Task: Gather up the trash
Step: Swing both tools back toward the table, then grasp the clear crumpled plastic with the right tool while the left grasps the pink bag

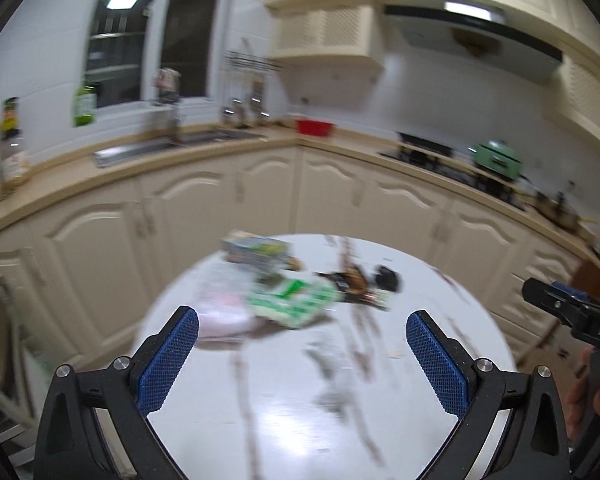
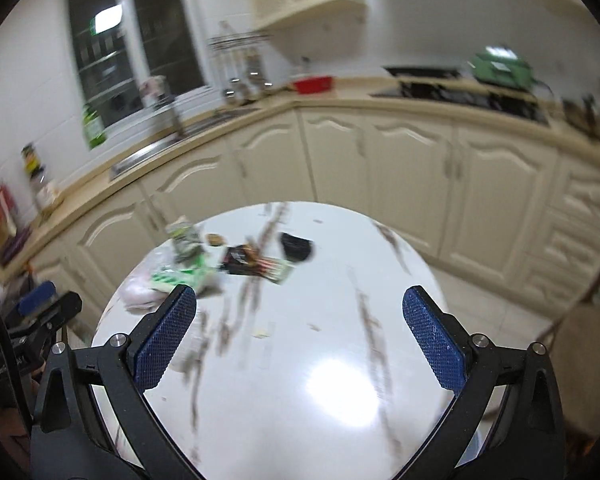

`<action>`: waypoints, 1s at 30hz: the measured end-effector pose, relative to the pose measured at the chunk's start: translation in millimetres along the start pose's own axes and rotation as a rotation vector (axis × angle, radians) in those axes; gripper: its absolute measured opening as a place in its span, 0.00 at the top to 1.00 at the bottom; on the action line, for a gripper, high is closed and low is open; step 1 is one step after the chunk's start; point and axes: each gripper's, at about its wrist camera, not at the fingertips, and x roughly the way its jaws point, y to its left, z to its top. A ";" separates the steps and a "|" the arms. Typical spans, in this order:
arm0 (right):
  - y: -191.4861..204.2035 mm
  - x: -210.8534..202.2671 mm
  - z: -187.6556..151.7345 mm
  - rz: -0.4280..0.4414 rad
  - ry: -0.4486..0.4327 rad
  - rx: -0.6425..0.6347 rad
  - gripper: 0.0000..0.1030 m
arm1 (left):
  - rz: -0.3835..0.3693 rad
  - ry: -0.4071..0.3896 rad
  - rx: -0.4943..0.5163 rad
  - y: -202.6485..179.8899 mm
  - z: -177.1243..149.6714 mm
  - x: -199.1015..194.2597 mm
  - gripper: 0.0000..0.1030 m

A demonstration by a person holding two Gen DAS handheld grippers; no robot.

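Both views are smeared by motion blur, so fine detail is lost. The left gripper (image 1: 302,340) hangs over the near part of a round white marble-veined surface (image 1: 300,420), its blue-padded jaws spread wide with nothing between them. The right gripper (image 2: 299,320) is in the same state over the same surface: jaws wide apart, holding nothing. The trash sits in a loose cluster on the far left part of the surface, well ahead of both grippers: a green-and-white wrapper (image 1: 292,300) lies against a crumpled pale pink bag (image 1: 224,312), with a small greenish carton (image 1: 256,250) just behind them (its print is too blurred to read). To the right of the wrapper lies a dark packet (image 1: 352,284) with a brown picture on it, and just beside that a small black object (image 1: 388,278) whose nature cannot be told. A few tiny scraps (image 2: 262,333) dot the middle of the surface. Behind, cream cabinets (image 1: 260,196) curve round under a worktop carrying a sink (image 1: 160,146), a red bowl (image 1: 315,127) and a green pot (image 1: 498,158) on the hob.
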 end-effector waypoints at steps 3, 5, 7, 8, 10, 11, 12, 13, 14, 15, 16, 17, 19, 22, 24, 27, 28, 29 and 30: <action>36.7 4.6 0.0 0.033 -0.001 -0.067 0.00 | 0.061 -0.022 -0.018 18.8 -8.6 -18.7 0.01; 59.3 12.7 -0.5 0.049 0.013 -0.108 0.00 | 0.083 -0.024 -0.037 24.5 -13.3 -28.7 0.01; 71.8 19.4 -5.4 0.058 0.034 -0.138 0.00 | 0.100 -0.019 -0.055 26.6 -14.1 -29.7 0.01; 83.1 28.3 -7.7 0.063 0.056 -0.158 0.00 | 0.109 -0.015 -0.062 28.5 -12.8 -28.1 0.01; 92.8 40.6 -12.7 0.068 0.091 -0.178 0.00 | 0.120 -0.002 -0.080 36.9 -18.5 -29.6 0.01; 99.0 51.0 -16.5 0.069 0.116 -0.190 0.00 | 0.121 0.006 -0.086 38.0 -14.5 -23.1 0.01; 104.7 62.2 -21.0 0.072 0.144 -0.202 0.00 | 0.123 0.015 -0.094 40.2 -13.8 -19.8 0.01; 105.7 69.8 -25.6 0.074 0.164 -0.210 0.00 | 0.125 0.023 -0.100 41.7 -14.1 -15.5 0.01; 112.1 82.5 -31.2 0.076 0.195 -0.224 0.00 | 0.127 0.032 -0.106 44.8 -14.2 -11.2 0.01; 113.0 90.8 -35.4 0.077 0.211 -0.232 0.01 | 0.129 0.041 -0.113 48.5 -13.9 -8.7 0.01; 115.9 99.5 -39.8 0.077 0.231 -0.239 0.01 | 0.130 0.048 -0.119 51.5 -15.2 -7.6 0.01; 120.0 110.8 -45.3 0.078 0.259 -0.248 0.03 | 0.129 0.054 -0.125 58.9 -10.6 0.7 0.01; 124.5 123.2 -53.7 0.079 0.290 -0.256 0.06 | 0.135 0.066 -0.134 66.6 -7.1 11.6 0.01; 129.2 142.1 -64.3 0.072 0.336 -0.267 0.13 | 0.141 0.081 -0.152 75.9 -3.6 27.6 0.01; 132.0 153.4 -70.6 0.067 0.364 -0.269 0.17 | 0.145 0.094 -0.158 81.1 -5.2 36.0 0.01; 136.2 164.9 -76.2 0.065 0.390 -0.276 0.20 | 0.148 0.118 -0.169 87.4 -7.8 48.2 0.01; 137.1 167.6 -76.6 0.066 0.396 -0.277 0.21 | 0.148 0.124 -0.172 89.5 -7.3 52.0 0.01; 137.9 171.4 -78.8 0.065 0.406 -0.280 0.23 | 0.149 0.130 -0.175 91.4 -6.9 55.6 0.01; 138.5 172.7 -79.7 0.064 0.412 -0.281 0.25 | 0.150 0.135 -0.178 92.8 -6.5 59.3 0.01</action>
